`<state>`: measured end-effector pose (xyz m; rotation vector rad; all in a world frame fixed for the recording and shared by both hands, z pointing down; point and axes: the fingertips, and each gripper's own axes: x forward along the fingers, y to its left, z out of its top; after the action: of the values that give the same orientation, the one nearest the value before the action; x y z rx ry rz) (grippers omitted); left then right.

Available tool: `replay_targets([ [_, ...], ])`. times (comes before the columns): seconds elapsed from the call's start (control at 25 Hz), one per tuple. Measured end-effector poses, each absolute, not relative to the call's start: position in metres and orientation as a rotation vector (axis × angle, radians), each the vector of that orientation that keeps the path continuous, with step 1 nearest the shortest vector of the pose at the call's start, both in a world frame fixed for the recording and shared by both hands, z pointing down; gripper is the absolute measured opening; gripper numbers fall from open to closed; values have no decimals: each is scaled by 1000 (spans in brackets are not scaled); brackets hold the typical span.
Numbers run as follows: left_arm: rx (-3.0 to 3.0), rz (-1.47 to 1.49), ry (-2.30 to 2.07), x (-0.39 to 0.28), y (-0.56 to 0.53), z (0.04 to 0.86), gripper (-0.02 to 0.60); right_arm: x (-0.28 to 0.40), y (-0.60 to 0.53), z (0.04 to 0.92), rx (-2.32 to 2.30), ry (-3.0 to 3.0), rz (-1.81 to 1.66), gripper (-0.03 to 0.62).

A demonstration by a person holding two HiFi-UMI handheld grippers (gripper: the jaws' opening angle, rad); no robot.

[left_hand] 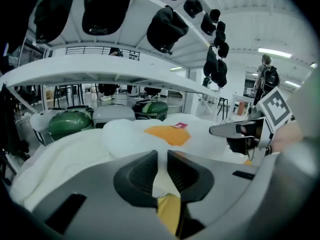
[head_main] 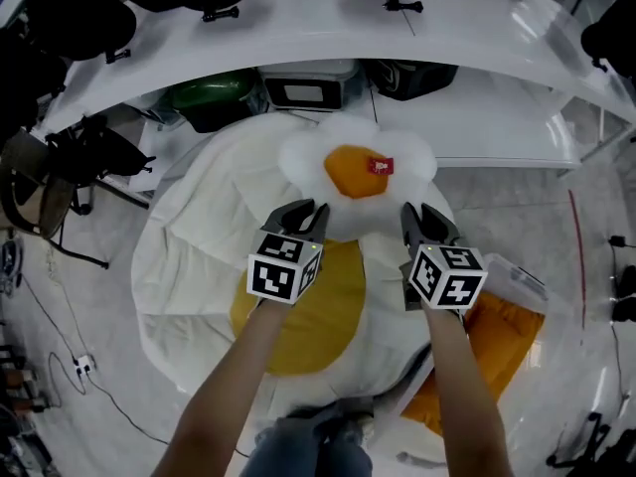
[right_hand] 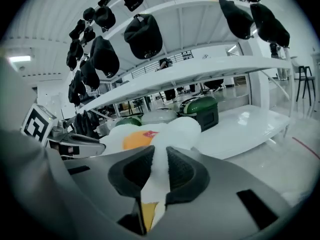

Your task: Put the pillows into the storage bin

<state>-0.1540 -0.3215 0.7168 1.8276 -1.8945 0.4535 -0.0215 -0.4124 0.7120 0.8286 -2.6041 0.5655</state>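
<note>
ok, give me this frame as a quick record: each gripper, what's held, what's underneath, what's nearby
left gripper: shut on the near edge of the fried-egg pillow
right gripper: shut on the same edge, further right
held item: white pillow with an orange yolk and a red tag, gripped by both
underneath: large white-and-yellow pillow
lower right: orange pillow beside clear plastic; can't tell if that is the bin
behind: white shelf with green cases under it
</note>
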Motion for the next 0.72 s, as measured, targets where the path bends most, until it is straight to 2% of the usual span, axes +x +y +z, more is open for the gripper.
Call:
replay_targets([
  [0.24, 1966, 458, -1771, -49, -310, 632, 69, 95, -383, 627, 1031, -2553, 620, 66],
  [0.4, 2091, 454, -1643, 51, -313, 598, 69, 204, -362, 591, 1203, -2482, 651, 66],
  [0.72, 2299, 500, -1275, 274, -302, 624, 71, 434, -305, 610, 1559, -2227, 723, 67],
])
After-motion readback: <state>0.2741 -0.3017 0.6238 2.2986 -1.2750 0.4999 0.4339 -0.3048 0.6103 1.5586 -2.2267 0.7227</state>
